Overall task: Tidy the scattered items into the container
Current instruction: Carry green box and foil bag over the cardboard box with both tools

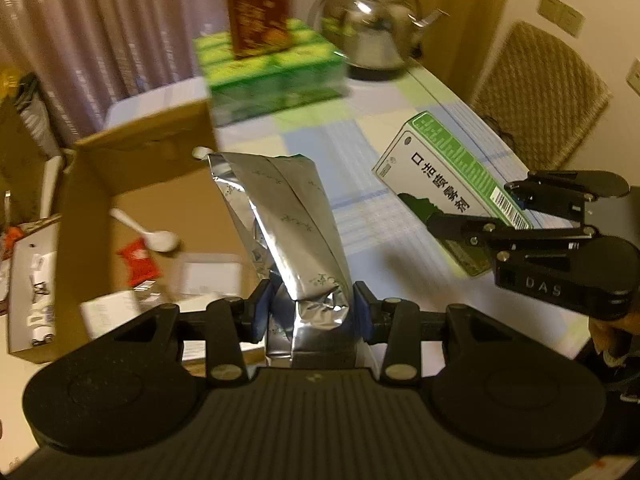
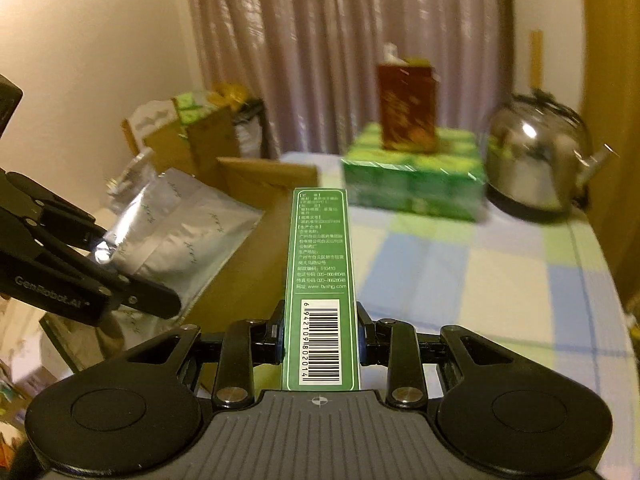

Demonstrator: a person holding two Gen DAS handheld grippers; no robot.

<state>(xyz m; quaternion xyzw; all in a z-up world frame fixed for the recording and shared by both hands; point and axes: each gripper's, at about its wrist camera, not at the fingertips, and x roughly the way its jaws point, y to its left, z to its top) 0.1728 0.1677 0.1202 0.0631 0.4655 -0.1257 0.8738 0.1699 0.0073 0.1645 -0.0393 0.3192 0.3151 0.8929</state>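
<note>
Left gripper (image 1: pixel 312 312): its two fingers are closed on the lower end of a silver foil bag (image 1: pixel 288 232); the blue pads press the bag from both sides.
Foil bag: it is held in the air, pointing away from the camera, over the edge between the cardboard box (image 1: pixel 132 184) and the table (image 1: pixel 360 148). In the right wrist view the same bag (image 2: pixel 180 228) shows at the left, in the left gripper (image 2: pixel 120 276), above the box wall (image 2: pixel 248 268).
Right gripper (image 2: pixel 320 338): its fingers are clamped on a green and white carton (image 2: pixel 320 280), at the end with the barcode. The carton points straight forward, lifted above the table.
Carton, from the left view: it (image 1: pixel 444 184) is tilted, with the right gripper (image 1: pixel 516 208) holding its near end, over the checked tablecloth.
Cardboard box: open, standing beside the table at the left. Inside lie a white spoon (image 1: pixel 148 232), a red packet (image 1: pixel 138 262) and some white cartons, which are blurred.
Far end of table: a pack of green boxes (image 1: pixel 272 72) with a brown box (image 1: pixel 258 8) standing on top, and a steel kettle (image 1: pixel 368 20) just beside them.
Behind: a curtain (image 2: pixel 340 40) and a wicker chair (image 1: pixel 544 92) at the right of the table.
</note>
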